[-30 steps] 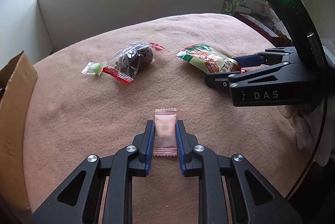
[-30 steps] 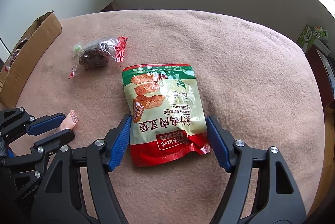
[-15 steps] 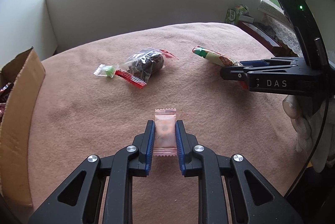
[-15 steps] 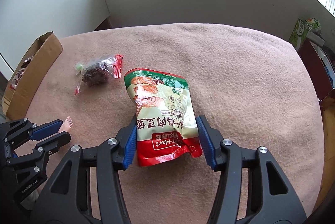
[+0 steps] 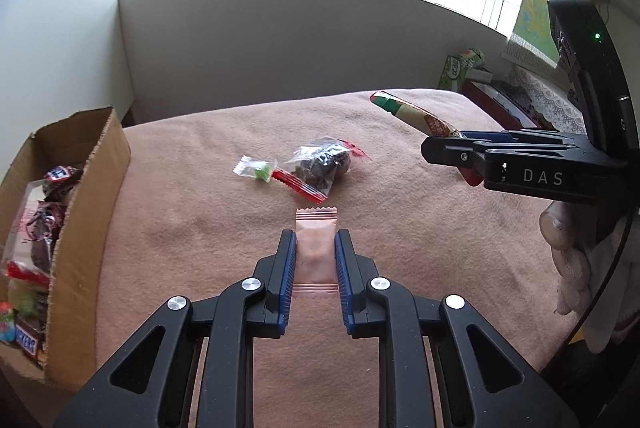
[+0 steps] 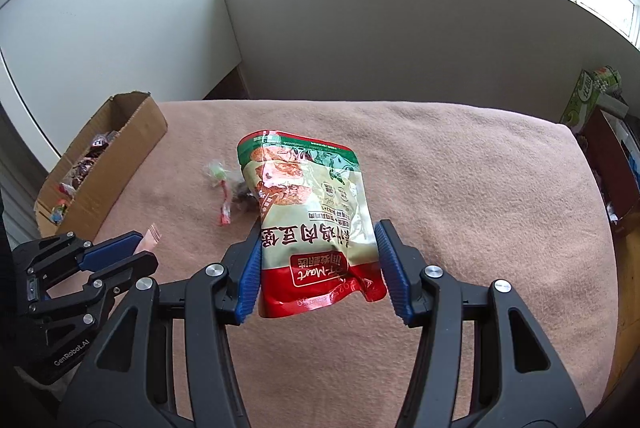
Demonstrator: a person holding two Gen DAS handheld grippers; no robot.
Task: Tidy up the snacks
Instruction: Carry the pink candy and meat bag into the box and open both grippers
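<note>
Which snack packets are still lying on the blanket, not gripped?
Two: the small clear candy with the green sweet and the clear bag of dark pieces. The pink sachet and the red-green pouch are each gripped and lifted.

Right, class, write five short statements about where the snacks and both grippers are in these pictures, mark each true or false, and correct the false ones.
1. The left gripper is shut on a small pink sealed wrapper. True.
2. The right gripper holds nothing. False: it grips the red, green and cream snack pouch.
3. The brown cardboard box holds no snacks. False: several wrapped snacks lie inside.
4. A clear bag of dark snacks lies on the pink blanket. True.
5. The snack pouch lies flat on the blanket. False: it is lifted clear.
</note>
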